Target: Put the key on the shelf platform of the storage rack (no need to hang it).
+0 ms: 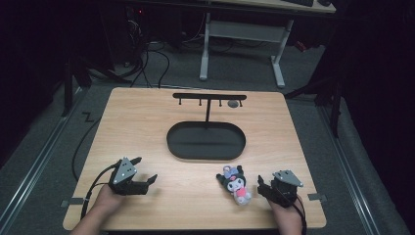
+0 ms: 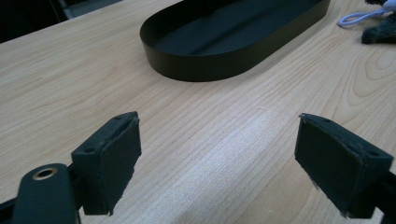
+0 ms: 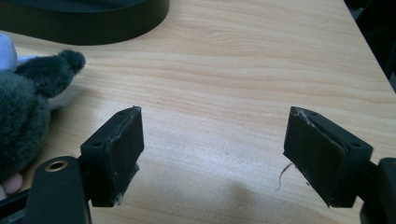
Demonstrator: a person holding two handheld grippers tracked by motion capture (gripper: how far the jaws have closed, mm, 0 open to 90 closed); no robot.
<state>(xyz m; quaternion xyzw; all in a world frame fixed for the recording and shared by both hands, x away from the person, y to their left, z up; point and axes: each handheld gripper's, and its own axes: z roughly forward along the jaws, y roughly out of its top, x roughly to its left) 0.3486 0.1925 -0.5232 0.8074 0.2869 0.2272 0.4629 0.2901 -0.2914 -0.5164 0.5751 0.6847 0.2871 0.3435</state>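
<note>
A small plush toy (image 1: 236,184) with dark ears, a pale face and a pink body lies on the wooden table (image 1: 147,122) near the front right. My right gripper (image 1: 265,188) rests just right of it, open, nothing between its jaws; the toy's dark furry ear (image 3: 46,74) shows at the left of the right gripper view. My left gripper (image 1: 147,171) sits at the front left, open and empty, pointing toward the black oval tray (image 1: 205,140). In the left gripper view the tray (image 2: 224,42) lies ahead and the toy's edge (image 2: 378,28) is at the far right.
A black T-shaped hanger stand (image 1: 209,99) with small hooks rises from the tray's back; a small grey thing (image 1: 233,103) hangs near its right end. Beyond the table stand a white desk frame (image 1: 242,44) and floor cables (image 1: 147,63). The table's right edge (image 3: 369,56) is close.
</note>
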